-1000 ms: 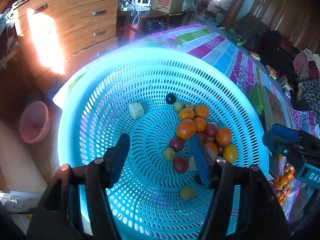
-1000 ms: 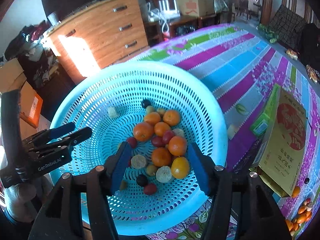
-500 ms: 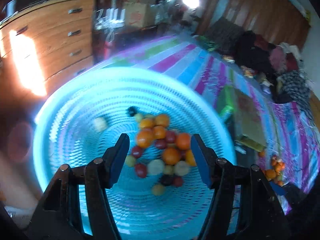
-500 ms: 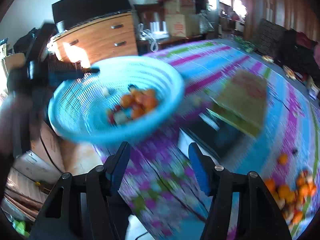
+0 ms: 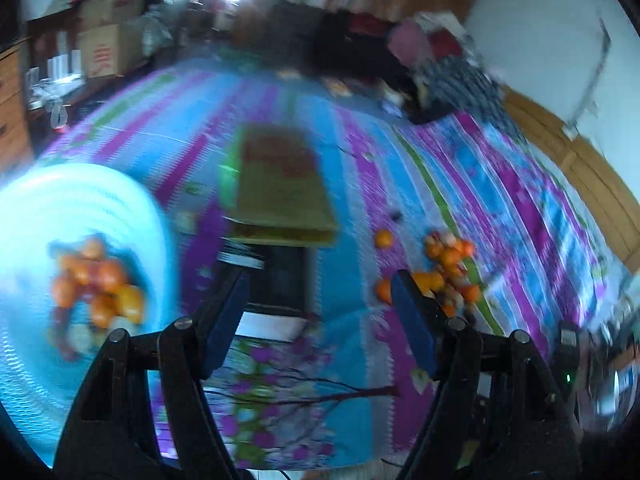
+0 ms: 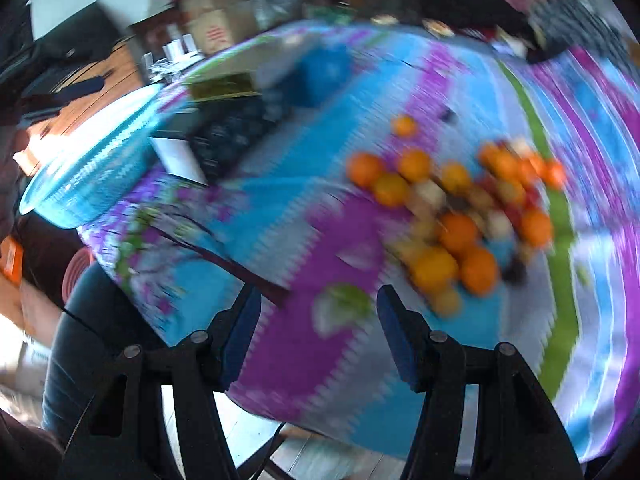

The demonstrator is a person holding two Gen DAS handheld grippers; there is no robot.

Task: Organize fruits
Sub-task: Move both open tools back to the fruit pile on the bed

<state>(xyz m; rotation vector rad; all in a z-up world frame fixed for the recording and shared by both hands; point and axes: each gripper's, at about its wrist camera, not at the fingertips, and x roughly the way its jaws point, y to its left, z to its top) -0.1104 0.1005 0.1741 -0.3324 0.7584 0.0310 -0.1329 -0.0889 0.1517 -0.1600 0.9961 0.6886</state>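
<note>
Pointing down at the striped tablecloth (image 5: 352, 184), left gripper (image 5: 320, 308) with jaws spread and nothing between them, just been widening. Way off to its left, the turquoise perforated basket (image 5: 36, 200), oranges and a few dark red fruits inside, all smeared by blur. Then the right gripper (image 6: 318, 328), also angled down, jaws apart and holding nothing. Up and to its right, loose fruit pile (image 6: 460, 216) on the cloth: mostly oranges, some pale and reddish bits, too blurry to sort out.
</note>
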